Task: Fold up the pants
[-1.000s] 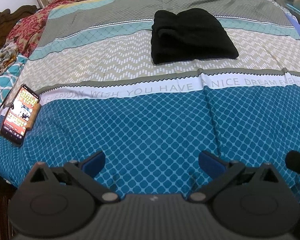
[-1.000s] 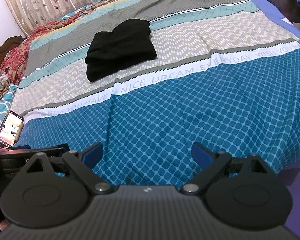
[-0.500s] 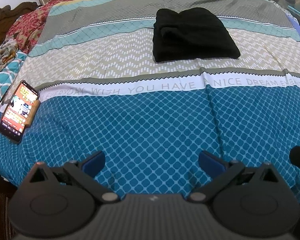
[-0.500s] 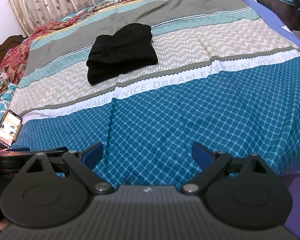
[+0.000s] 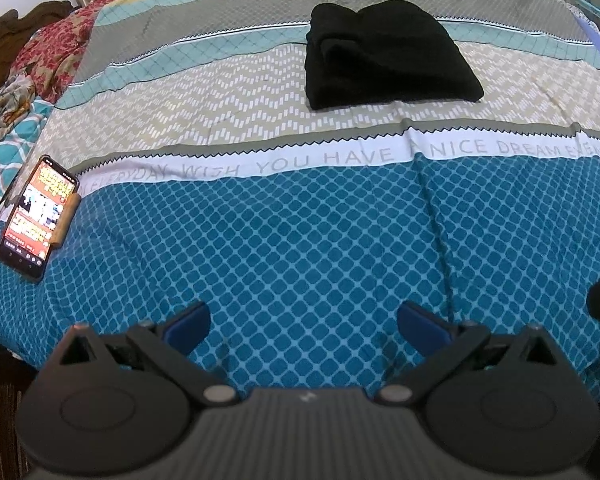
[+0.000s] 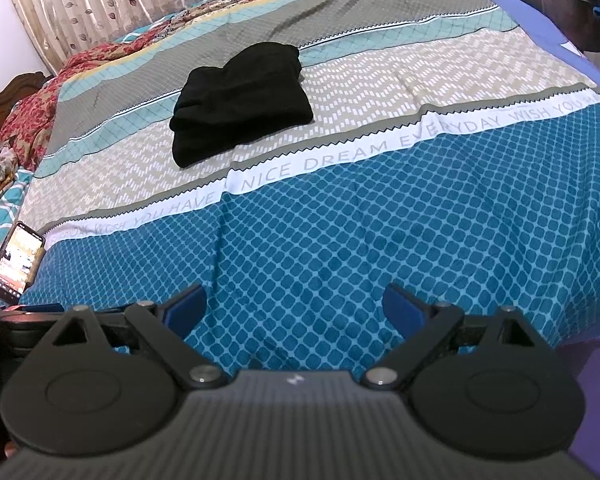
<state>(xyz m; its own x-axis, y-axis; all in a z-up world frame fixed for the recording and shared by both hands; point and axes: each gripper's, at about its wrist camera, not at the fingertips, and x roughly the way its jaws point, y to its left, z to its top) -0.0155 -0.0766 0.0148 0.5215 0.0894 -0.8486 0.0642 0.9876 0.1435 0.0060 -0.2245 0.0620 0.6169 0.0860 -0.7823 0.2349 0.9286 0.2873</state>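
The black pants [image 5: 384, 54] lie folded in a compact stack on the beige zigzag band of the bedspread, far from both grippers; they also show in the right wrist view [image 6: 242, 100]. My left gripper [image 5: 304, 326] is open and empty, low over the blue diamond-patterned part near the bed's front edge. My right gripper [image 6: 294, 310] is open and empty, over the same blue area to the right of the left one. Part of the left gripper [image 6: 28, 314] shows at the left edge of the right wrist view.
A phone [image 5: 36, 218] with a lit screen lies at the bed's left edge, also seen in the right wrist view [image 6: 18, 262]. Patterned red and teal bedding [image 5: 48, 60] is heaped at the far left. A curtain [image 6: 100, 4] hangs behind the bed.
Both grippers have drifted slightly back and tilted, so the pants sit a little higher in view. Both stay open; the pants have not moved.
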